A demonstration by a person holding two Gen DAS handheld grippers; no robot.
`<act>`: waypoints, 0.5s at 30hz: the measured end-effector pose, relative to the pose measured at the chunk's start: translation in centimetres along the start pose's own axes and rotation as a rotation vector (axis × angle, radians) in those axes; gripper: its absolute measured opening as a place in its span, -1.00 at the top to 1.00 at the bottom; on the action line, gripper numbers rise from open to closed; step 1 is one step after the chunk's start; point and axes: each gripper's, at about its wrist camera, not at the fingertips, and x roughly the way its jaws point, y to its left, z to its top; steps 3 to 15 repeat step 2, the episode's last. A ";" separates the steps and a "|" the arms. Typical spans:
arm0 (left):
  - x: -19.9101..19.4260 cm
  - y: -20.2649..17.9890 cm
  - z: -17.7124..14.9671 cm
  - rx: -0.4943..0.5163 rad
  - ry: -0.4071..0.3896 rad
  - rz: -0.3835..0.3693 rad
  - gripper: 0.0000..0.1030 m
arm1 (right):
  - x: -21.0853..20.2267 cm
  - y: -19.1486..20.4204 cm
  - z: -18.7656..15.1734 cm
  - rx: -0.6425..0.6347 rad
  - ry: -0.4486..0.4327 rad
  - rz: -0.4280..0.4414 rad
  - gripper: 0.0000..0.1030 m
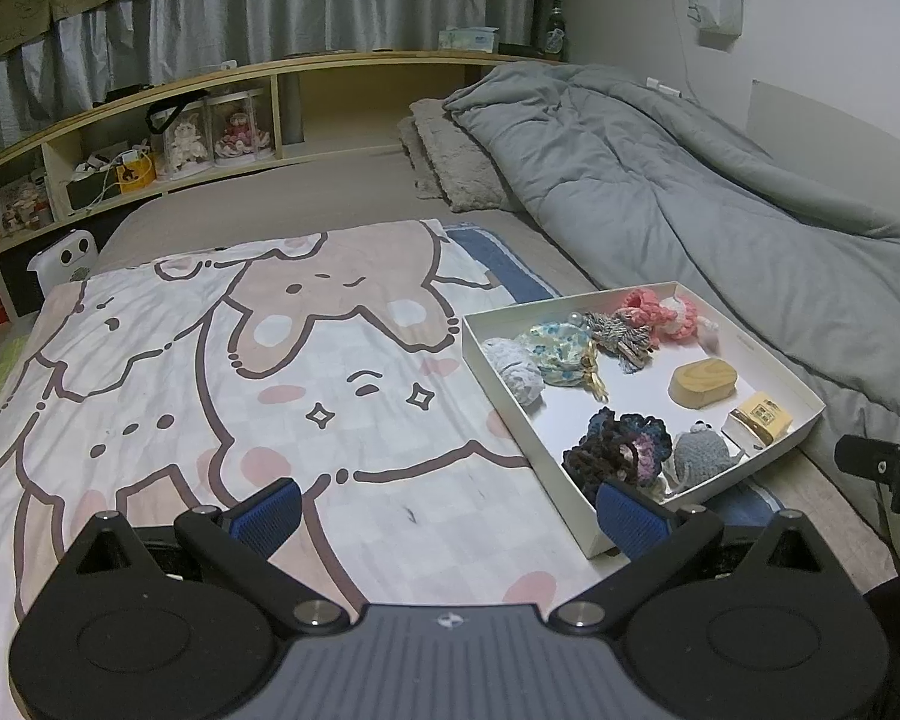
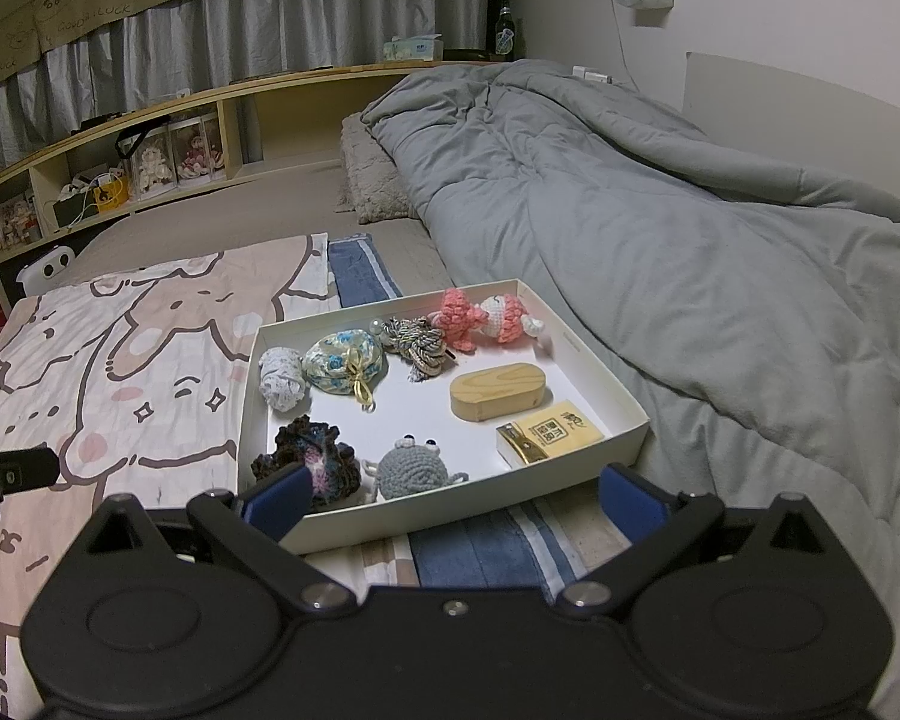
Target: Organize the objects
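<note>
A shallow white box lies on the bed and holds several small items. Among them are an oval wooden block, a yellow packet, a grey crochet frog, a dark crochet scrunchie, a floral pouch and pink crochet toys. My right gripper is open just before the box's near edge, empty. My left gripper is open over the blanket, left of the box, empty.
A cartoon-print blanket covers the bed's left part. A rumpled grey duvet lies right of the box. A wooden shelf with dolls and clutter runs along the back.
</note>
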 end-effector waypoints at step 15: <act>0.0 0.1 0.0 0.002 -0.001 0.000 -1.00 | 0.0 0.0 0.0 -0.001 0.000 0.000 -1.00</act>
